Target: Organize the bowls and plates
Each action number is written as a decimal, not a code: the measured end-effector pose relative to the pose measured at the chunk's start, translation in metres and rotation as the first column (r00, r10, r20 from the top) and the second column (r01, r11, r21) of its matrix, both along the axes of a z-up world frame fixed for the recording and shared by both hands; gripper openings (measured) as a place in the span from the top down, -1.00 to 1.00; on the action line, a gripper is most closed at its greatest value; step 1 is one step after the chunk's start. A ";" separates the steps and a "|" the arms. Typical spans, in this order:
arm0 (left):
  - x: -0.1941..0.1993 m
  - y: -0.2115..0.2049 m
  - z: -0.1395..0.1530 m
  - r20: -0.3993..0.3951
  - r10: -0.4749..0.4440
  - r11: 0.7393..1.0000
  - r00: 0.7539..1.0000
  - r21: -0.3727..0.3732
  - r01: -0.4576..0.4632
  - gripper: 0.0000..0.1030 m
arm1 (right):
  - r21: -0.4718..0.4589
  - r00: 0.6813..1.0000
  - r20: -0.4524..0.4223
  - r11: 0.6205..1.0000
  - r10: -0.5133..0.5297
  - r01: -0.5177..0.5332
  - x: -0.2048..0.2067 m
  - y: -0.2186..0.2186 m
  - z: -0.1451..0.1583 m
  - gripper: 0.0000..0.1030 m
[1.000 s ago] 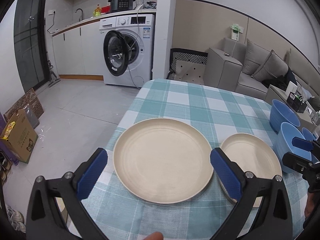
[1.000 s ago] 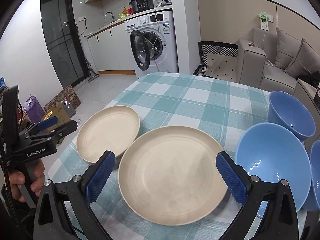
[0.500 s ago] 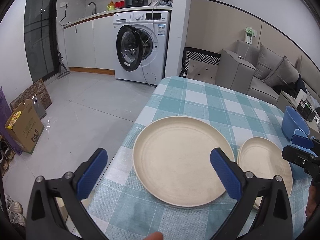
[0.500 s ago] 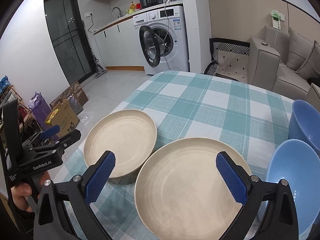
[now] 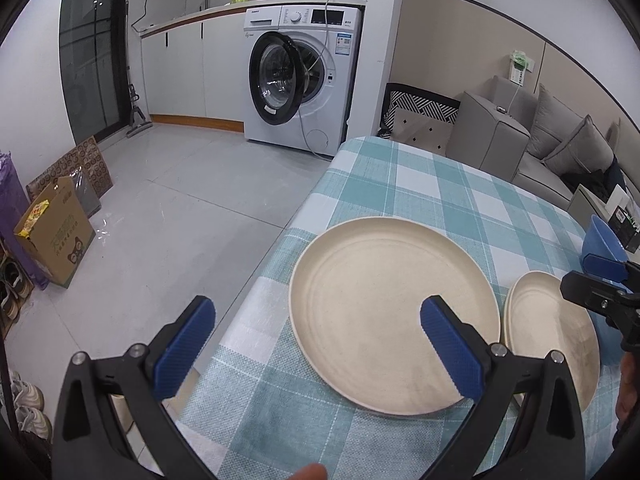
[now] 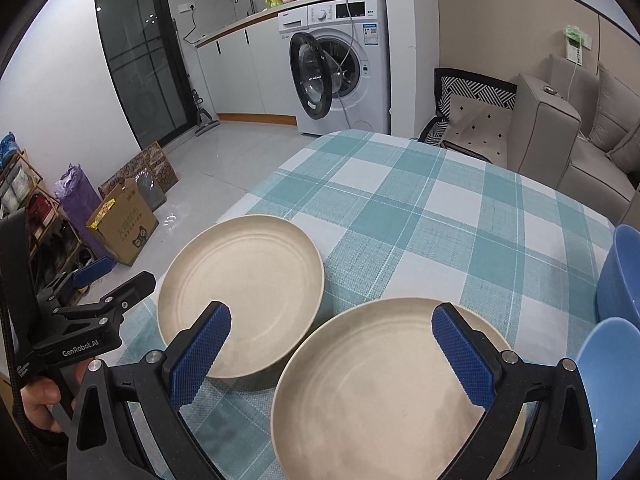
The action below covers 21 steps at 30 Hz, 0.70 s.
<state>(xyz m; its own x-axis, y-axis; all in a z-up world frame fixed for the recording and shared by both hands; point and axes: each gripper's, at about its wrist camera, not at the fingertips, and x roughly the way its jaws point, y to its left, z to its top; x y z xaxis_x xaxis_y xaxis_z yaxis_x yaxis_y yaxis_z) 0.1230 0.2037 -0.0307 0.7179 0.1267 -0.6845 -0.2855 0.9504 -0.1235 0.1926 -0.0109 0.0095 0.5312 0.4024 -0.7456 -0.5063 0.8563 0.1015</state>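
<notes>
The left tongs (image 5: 314, 344) hang spread wide and empty over the near corner of the checked surface (image 5: 404, 184), their right pad above the first cream plate (image 5: 372, 300), their left pad out past the surface's edge. The right tongs (image 6: 332, 344) are likewise spread and hold nothing, with the second cream plate (image 6: 380, 392) directly below them and the first plate just beyond their left pad. Two blue bowls (image 6: 618, 272) sit to their right, and farther off stands a washing machine (image 6: 344, 64).
</notes>
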 end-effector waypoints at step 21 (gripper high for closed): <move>0.008 0.018 -0.034 -0.076 0.033 0.998 0.997 -0.048 -0.037 -1.00 | -0.093 0.996 -0.067 0.994 0.053 -0.059 0.038 0.041 -0.031 -0.99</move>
